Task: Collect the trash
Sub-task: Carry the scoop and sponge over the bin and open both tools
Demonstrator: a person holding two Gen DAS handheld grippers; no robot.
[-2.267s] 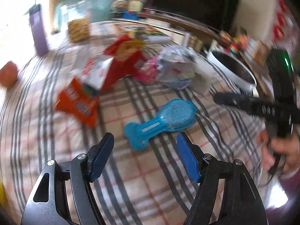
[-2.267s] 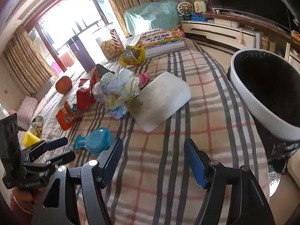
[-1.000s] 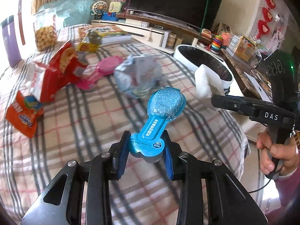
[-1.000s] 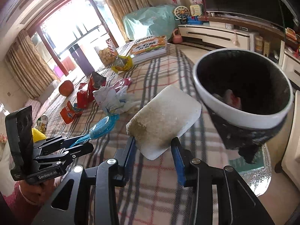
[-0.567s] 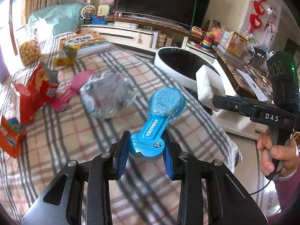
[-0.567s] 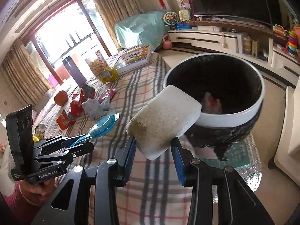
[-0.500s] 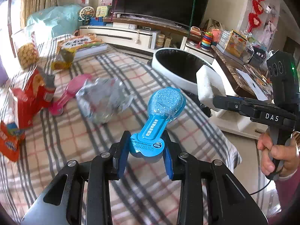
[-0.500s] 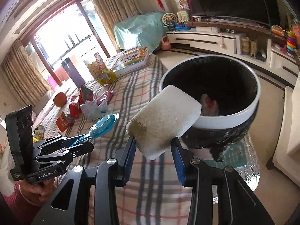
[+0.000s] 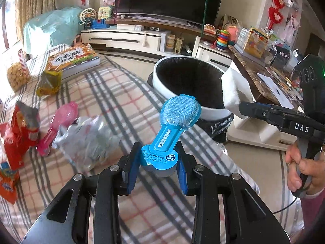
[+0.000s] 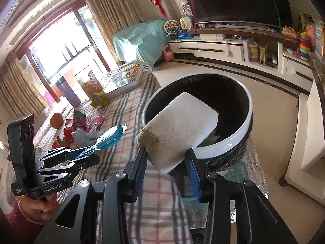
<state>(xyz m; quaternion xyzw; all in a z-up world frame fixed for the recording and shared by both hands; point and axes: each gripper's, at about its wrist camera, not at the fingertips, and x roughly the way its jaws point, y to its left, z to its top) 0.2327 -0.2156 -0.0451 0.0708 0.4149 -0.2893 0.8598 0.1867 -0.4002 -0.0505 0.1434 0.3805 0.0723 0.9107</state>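
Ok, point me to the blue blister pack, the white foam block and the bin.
blue blister pack (image 9: 178,112): left wrist view, on its round bubble end.
white foam block (image 10: 178,128): right wrist view, middle of its broad face.
bin (image 9: 215,111): left wrist view, on the white near rim.

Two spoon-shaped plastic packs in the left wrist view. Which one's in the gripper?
The blue pack, clamped by its narrow end in the left gripper, round end toward the bin. The pink pack lies on the plaid cloth beside crumpled wrappers.

Blue blister pack (image 9: 176,122) tilted up, white foam block (image 10: 178,130) over bin (image 10: 227,148)
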